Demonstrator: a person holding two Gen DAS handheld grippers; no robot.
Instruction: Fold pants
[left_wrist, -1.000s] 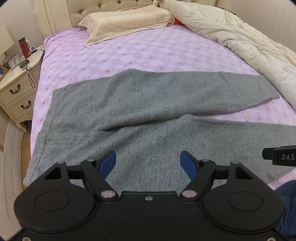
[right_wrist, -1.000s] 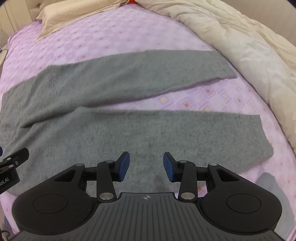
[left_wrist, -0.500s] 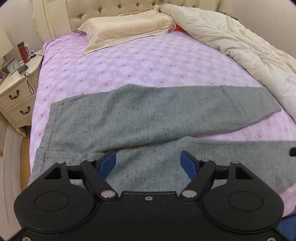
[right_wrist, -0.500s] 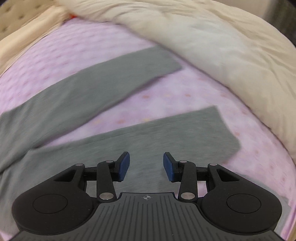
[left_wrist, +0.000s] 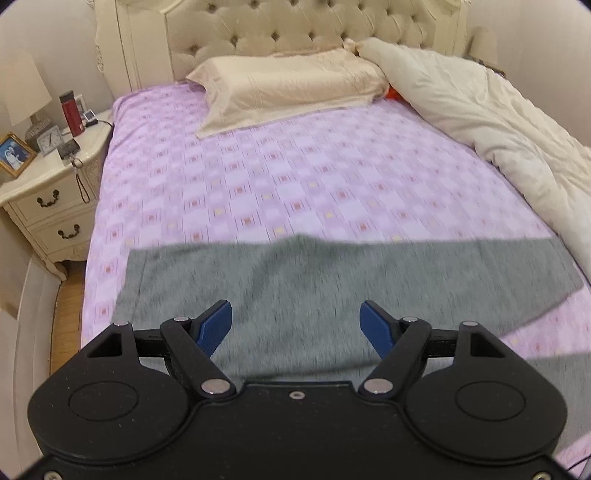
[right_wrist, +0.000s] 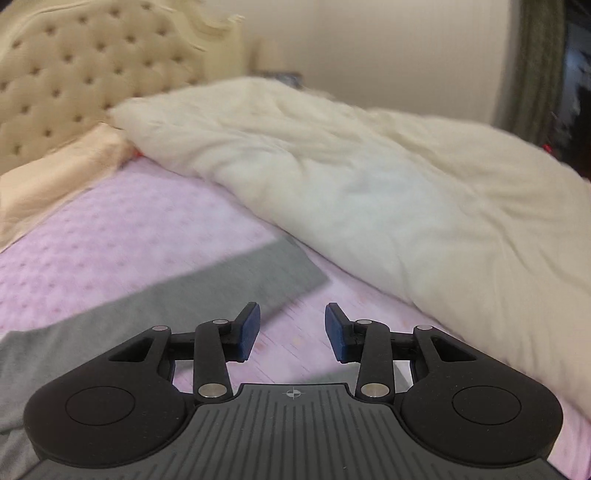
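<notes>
Lying flat across the near bed (left_wrist: 295, 177), the grey pants (left_wrist: 332, 280) await folding, left gripper (left_wrist: 295, 325) and right gripper (right_wrist: 291, 325) both spread apart, empty.

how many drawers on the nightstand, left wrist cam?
2. Upper drawer sits just under the top of the cream wooden nightstand, left of the bed; lower drawer is directly beneath it. Each has one dark handle. None looks hidden.

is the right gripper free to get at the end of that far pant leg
Probably yes. The right gripper is open and empty, and the far leg's end lies flat just ahead on the sheet, short of the duvet, nothing between them.
</notes>
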